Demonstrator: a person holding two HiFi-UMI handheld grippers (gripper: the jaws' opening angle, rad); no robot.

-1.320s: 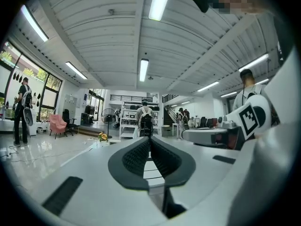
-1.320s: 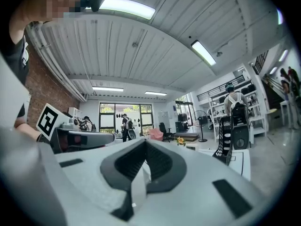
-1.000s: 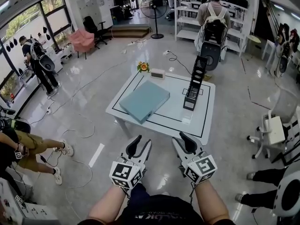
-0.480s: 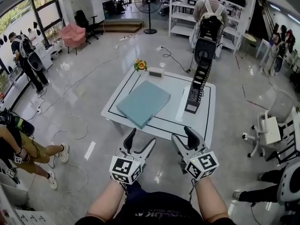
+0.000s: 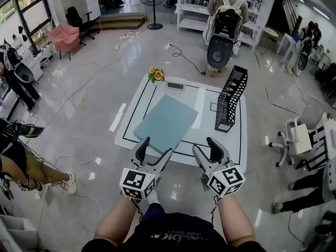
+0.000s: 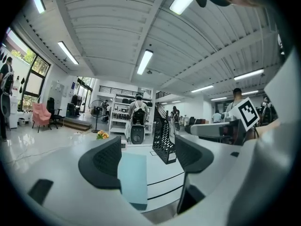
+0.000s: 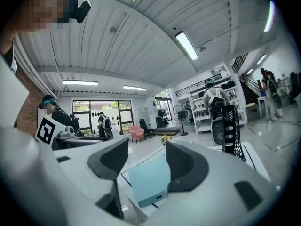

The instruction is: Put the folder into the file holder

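Note:
A teal folder (image 5: 167,122) lies flat and askew on the white table (image 5: 210,140). The black mesh file holder (image 5: 231,98) stands upright at the table's right side. Both grippers hover side by side just before the table's near edge, level, well short of the folder. My left gripper (image 5: 155,148) is open; its jaws have just been opening, with nothing between them. My right gripper (image 5: 206,147) is open too, its jaws likewise just opened and empty. In the left gripper view the folder (image 6: 132,178) and holder (image 6: 163,142) lie ahead; the right gripper view shows the folder (image 7: 149,180) and holder (image 7: 232,128).
At the table's far edge stand a small bunch of flowers (image 5: 156,75) and a small white box (image 5: 175,85). A person with a backpack (image 5: 223,14) stands beyond the table. A white chair (image 5: 299,140) is at the right. Cables run over the floor at the left.
Both grippers have moved forward to the table's near edge, and the table looms larger. Both pairs of jaws stand wider apart than a second ago.

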